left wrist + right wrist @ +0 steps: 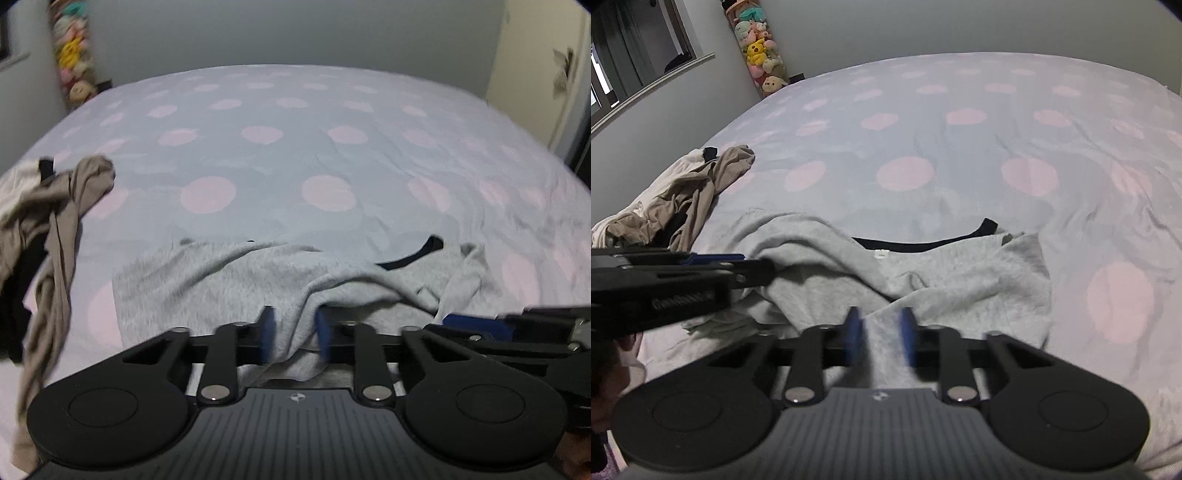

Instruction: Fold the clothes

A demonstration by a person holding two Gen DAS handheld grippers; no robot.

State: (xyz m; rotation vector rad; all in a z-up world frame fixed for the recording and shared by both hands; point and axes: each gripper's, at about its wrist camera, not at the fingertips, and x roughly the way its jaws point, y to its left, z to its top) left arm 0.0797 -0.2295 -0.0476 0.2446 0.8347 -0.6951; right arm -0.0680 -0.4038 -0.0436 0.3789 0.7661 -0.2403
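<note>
Now we are pinching the near edge of the grey sweatshirt [960, 280] lying rumpled on the polka-dot bed [960, 155], left gripper [291, 332] and right gripper [877, 334] fingers each clamping a fold; soft, limp knit is sagging, so gripping the hem corners seems best.

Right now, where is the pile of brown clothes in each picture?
Left wrist view: the pile of brown clothes lies at the far left edge, left of the grey shirt.
Right wrist view: the pile sits at the left, above and behind the left gripper, on the spotted bedsheet.
Shared landmark: the tube of plush toys in the far left corner behind the pile.
</note>
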